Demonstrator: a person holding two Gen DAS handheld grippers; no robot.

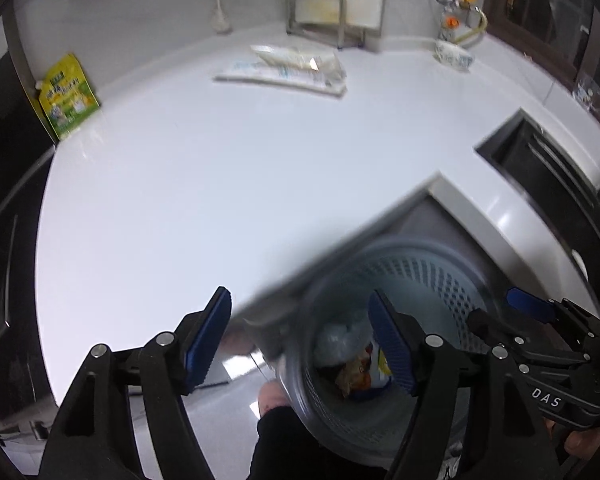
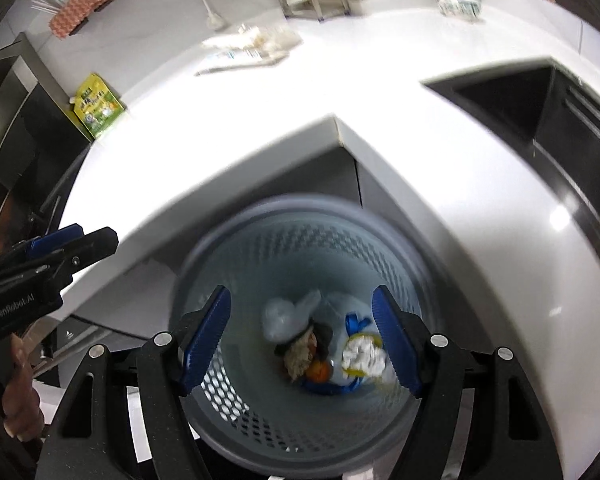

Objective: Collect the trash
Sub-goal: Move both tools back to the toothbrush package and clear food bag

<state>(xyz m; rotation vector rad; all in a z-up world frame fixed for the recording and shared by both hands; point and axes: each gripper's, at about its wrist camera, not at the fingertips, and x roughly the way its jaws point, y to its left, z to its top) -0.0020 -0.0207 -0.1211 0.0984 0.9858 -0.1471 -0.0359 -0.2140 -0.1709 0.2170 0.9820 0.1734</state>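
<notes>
Right wrist view, trash: crumpled white paper (image 2: 364, 356), a clear plastic bag (image 2: 288, 314), an orange scrap (image 2: 319, 372) and a blue strip (image 2: 354, 324) lay at the bottom of the bin.
Bin: a grey perforated basket (image 2: 284, 256) stood on the floor in the inner corner of the white counter (image 2: 228, 128).
Right gripper (image 2: 302, 338): hung over the bin mouth, jaws spread, nothing between them.
Left gripper (image 1: 300, 338): jaws spread and empty, above the counter edge and the bin rim.
Counter: a green pouch (image 1: 69, 96) at its left end, flat plastic wrappers (image 1: 296, 70) near the back wall, a dark sink (image 2: 540, 120) to the right.
</notes>
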